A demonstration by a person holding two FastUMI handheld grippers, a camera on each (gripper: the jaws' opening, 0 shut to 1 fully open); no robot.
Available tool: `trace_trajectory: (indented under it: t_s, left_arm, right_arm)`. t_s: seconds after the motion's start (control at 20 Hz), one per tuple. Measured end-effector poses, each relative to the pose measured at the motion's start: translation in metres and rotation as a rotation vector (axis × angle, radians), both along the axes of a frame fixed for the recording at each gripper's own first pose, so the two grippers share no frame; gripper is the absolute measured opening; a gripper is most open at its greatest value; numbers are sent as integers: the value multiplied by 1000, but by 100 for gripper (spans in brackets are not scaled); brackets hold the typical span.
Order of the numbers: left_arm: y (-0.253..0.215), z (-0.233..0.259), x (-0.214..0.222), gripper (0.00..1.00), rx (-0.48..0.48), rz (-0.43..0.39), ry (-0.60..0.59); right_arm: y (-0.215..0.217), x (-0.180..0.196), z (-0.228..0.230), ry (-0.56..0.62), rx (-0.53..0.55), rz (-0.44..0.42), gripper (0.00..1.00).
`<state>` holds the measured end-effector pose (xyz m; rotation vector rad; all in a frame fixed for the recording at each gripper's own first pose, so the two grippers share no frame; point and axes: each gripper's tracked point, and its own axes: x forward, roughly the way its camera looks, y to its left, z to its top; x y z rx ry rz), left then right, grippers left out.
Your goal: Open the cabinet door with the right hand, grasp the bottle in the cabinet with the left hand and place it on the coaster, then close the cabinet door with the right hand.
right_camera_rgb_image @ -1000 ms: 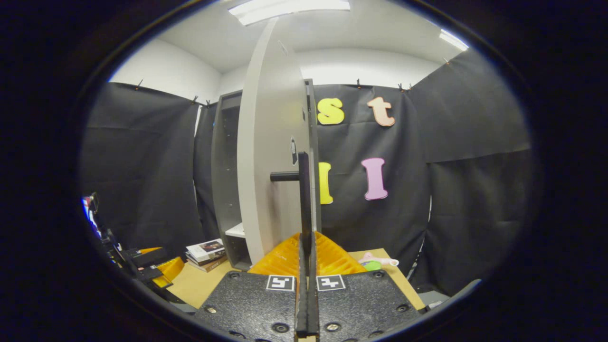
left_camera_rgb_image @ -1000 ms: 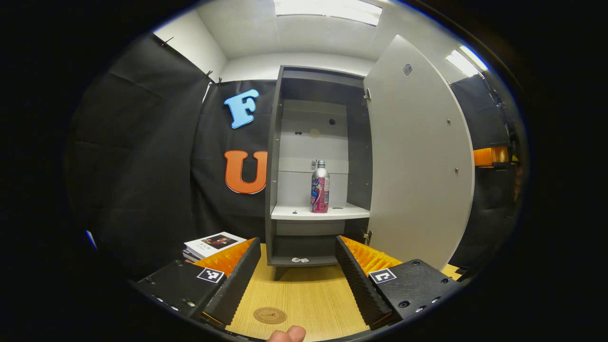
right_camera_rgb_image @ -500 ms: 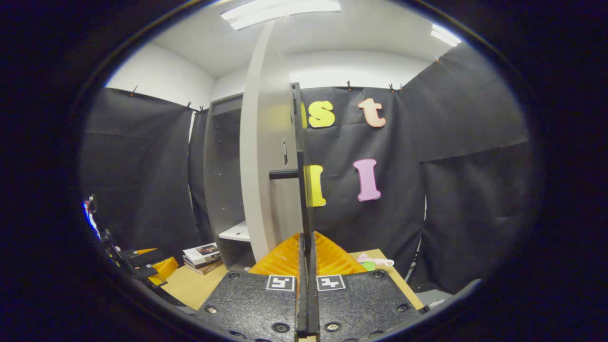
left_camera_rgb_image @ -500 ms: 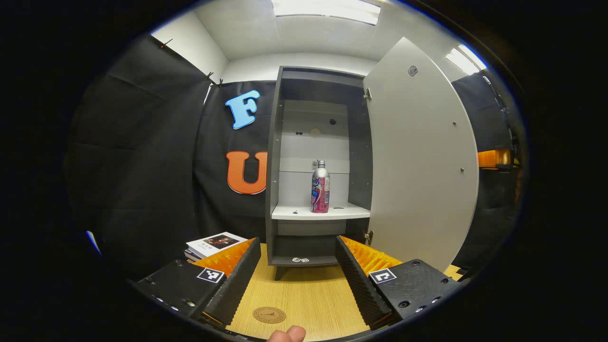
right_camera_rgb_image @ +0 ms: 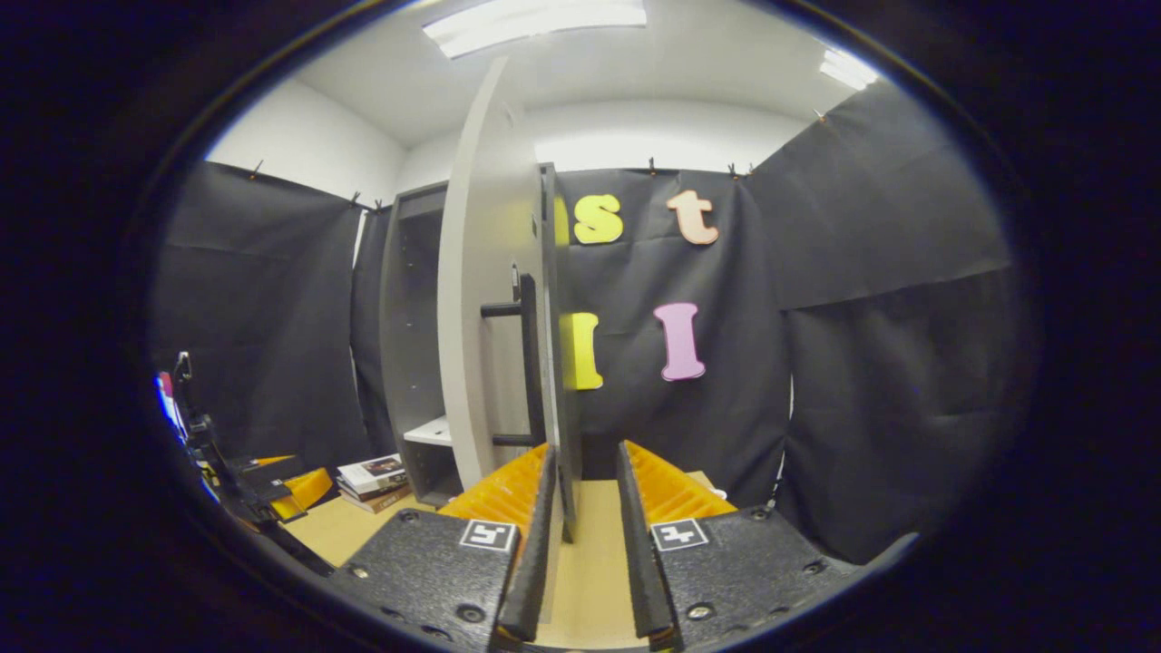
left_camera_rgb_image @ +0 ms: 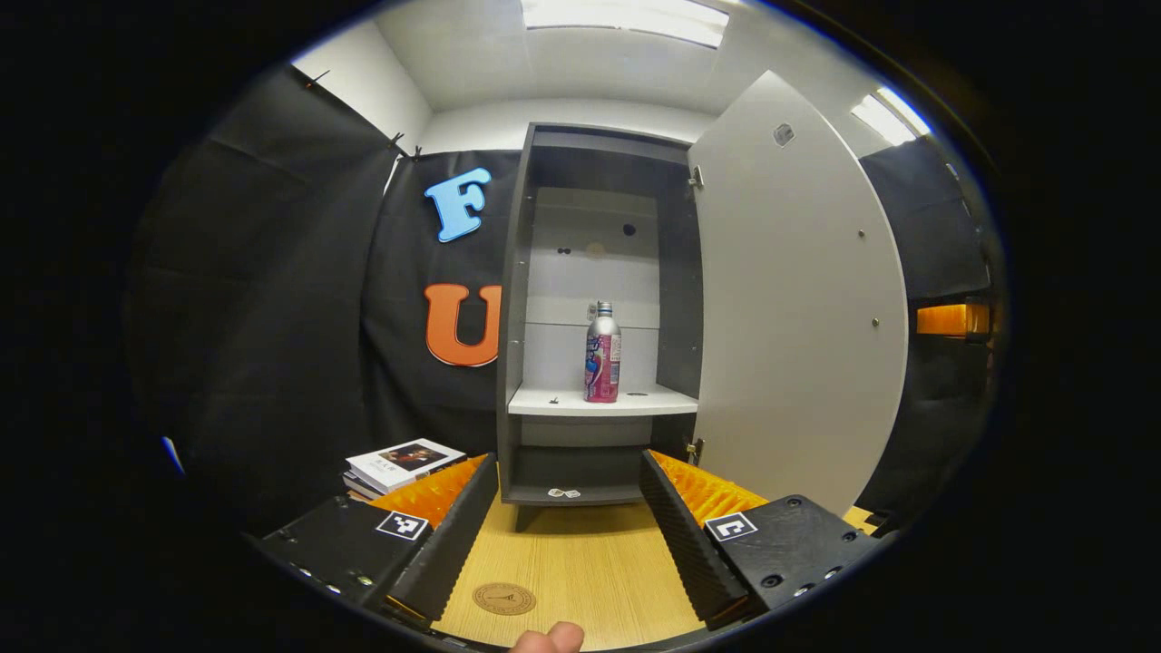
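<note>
With grey cabinet door [left_camera_rgb_image: 798, 299] swung wide, opening done. Left tool [left_camera_rgb_image: 570, 535] spread, empty; pink-labelled metal bottle [left_camera_rgb_image: 602, 354] at twelve o'clock, ungrasped. Right tool [right_camera_rgb_image: 583, 535] parted, gripping nothing.

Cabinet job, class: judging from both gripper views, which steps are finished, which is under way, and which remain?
Done: the cabinet door stands wide open. In hand: the left hand-held gripper is open, facing the bottle, which stands on its shelf. The right hand-held gripper is open beside the handle. Left: grasping the bottle, setting it on the coaster, closing the door.
</note>
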<state>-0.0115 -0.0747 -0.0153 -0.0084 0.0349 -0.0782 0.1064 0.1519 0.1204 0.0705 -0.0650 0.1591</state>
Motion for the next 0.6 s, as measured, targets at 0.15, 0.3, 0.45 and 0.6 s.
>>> trace_trajectory:
  t_s: [0.15, 0.3, 0.45, 0.6]
  left_arm:
    - [-6, 5, 8, 95, 5, -19, -15]
    - [-9, 20, 29, 95, 7, -35, -33]
    - [-18, 44, 68, 95, 1, -63, -74]
    - [-34, 54, 118, 95, -32, -118, -56]
  right_arm:
    - [8, 2, -4, -9, -13, 22, 70]
    - [6, 8, -4, -16, -31, 17, 83]
    - [11, 11, 0, -21, -33, 26, 84]
    - [11, 15, -2, -14, -27, 31, 83]
